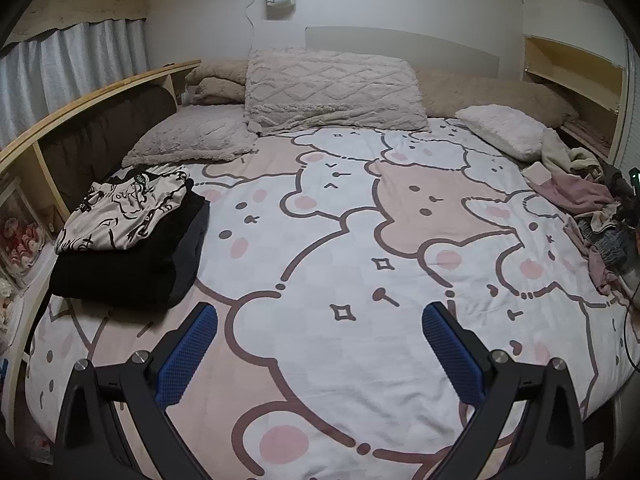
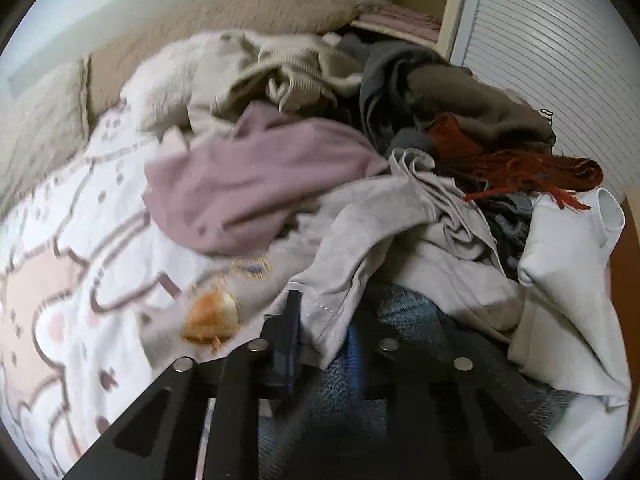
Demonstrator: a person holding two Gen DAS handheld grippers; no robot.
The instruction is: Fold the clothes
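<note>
Left side of the bed: a stack of folded clothes, a cream-and-black printed top (image 1: 124, 208) lying on a black folded garment (image 1: 132, 264), sits near the wooden bed frame. The left tool (image 1: 320, 344) hangs over the pink-and-white bear-print bedspread (image 1: 340, 220), tipped moderately downward, blue pads spread wide, nothing between them. Released.

Right side: a heap of unfolded laundry (image 2: 360, 140) piled against the white slatted door. The right tool (image 2: 320, 340) is pitched steeply down into the near edge of the heap. Its fingers are drawn close together around the hem of a pale grey garment (image 2: 360, 240), which drapes over a blue-grey knitted fabric (image 2: 400, 312) below. The view is motion-blurred and the right-hand finger is mostly buried, so I read this as clenched on the grey hem, though how much cloth is caught cannot be told.

Risks, as judged:
- Grip may include the blue-grey knit as well; a lift would then drag two pieces.
- The grey garment runs under a mauve soft top (image 2: 256, 184) and beside a rust-orange fringed scarf (image 2: 528, 176); pulling could tumble these off the bed edge.
- Only a thin hem is pinched, so it could slip out under the heap's weight.
- A small orange tufted object (image 2: 212, 316) lies just left of the tool and may be swept along.
</note>
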